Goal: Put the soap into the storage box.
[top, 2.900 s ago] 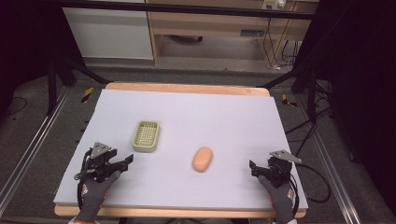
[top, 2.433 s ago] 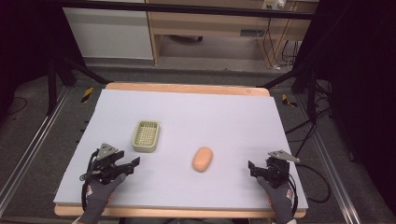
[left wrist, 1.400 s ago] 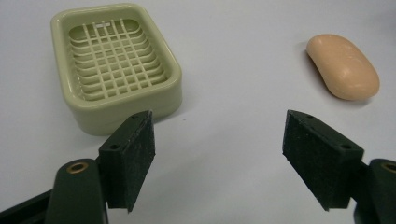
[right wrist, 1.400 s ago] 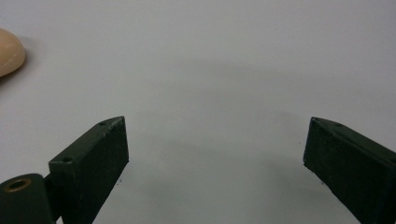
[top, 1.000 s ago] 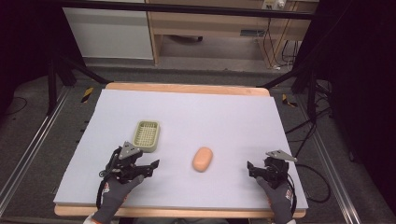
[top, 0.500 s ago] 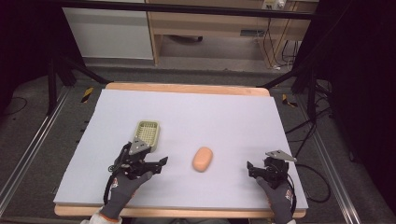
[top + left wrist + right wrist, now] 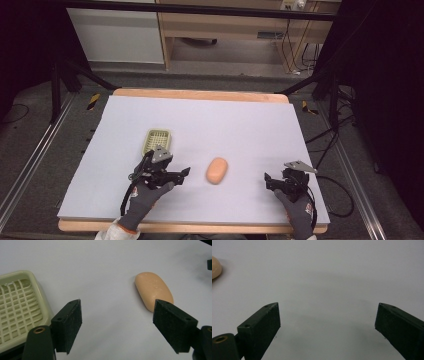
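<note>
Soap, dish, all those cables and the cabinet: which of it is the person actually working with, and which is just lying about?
In the job:
soap, which the open left gripper is nearing
dish, beside that gripper
right gripper, open, waiting apart

Just there:
cables on the floor
cabinet behind the table

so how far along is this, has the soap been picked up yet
Not yet. Nothing looks finished: the soap lies bare on the table, apart from the empty soap dish. In hand: the left hand-held gripper is open and pointed at the soap, not touching it. The right hand-held gripper rests open to the side. Grasping and any placing in the dish remain.
</note>
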`<state>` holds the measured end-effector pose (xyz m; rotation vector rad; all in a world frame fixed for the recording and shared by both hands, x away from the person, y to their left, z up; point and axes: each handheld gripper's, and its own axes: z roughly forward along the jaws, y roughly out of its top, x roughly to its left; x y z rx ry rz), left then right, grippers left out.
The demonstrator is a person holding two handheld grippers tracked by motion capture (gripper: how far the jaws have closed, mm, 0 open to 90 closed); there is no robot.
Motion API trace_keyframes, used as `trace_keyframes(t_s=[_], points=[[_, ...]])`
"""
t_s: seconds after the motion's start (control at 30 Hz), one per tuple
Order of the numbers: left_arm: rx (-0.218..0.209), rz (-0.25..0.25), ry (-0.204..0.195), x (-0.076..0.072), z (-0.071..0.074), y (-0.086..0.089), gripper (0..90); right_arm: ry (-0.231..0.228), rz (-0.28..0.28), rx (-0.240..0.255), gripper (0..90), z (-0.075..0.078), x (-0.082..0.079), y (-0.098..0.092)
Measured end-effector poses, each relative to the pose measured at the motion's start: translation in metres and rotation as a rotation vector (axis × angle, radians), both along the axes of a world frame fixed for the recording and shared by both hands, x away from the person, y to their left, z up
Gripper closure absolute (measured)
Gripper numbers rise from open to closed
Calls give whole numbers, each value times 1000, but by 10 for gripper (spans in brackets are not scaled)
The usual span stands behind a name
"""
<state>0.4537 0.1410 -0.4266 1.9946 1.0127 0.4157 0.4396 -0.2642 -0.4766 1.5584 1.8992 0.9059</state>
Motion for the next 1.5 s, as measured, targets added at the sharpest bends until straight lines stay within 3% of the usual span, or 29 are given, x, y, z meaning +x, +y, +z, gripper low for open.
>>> trace_keyframes(t_s=[1.5], points=[[32,-97,21,21,-2,-62,221,3,5,-2,63,0,0,2]])
